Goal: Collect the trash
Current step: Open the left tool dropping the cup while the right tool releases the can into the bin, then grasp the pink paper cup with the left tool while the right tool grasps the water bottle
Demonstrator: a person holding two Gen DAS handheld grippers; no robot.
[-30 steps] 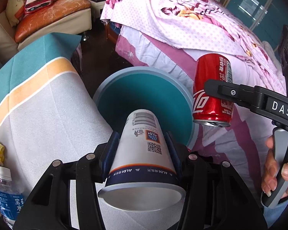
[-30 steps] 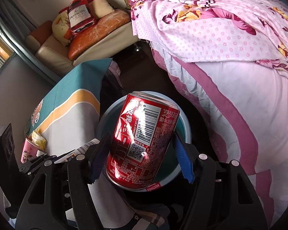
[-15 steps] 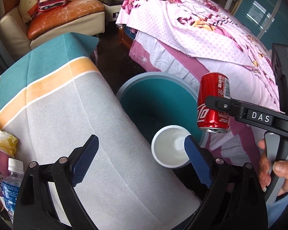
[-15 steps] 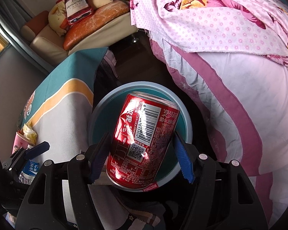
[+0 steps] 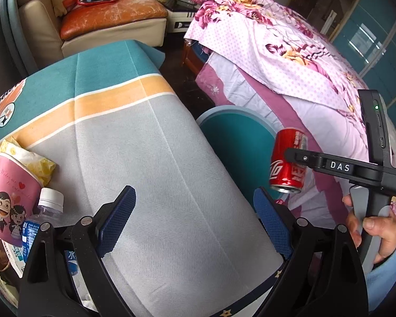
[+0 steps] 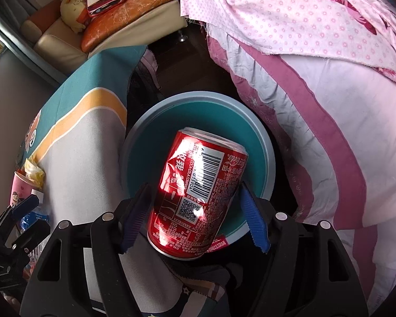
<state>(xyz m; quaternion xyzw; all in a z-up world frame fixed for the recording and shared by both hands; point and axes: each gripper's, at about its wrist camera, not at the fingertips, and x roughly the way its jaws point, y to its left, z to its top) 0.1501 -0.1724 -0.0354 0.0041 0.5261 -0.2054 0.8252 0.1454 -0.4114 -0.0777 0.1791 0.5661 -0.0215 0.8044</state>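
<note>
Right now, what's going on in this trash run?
A person with two handheld grippers is binning trash. The right gripper grips a red cola can above the open teal bin, not released yet. The left gripper is open and empty over the cloth-covered table. On the table's left side there is a pink paper cup with crumpled wrapper in it and a water bottle beside it.

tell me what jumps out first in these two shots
The red cola can fills the middle of the right wrist view, clamped in the right gripper above the round teal bin. In the left view, the left gripper gapes empty over the grey, orange and teal tablecloth, a pink cartoon cup at far left.
</note>
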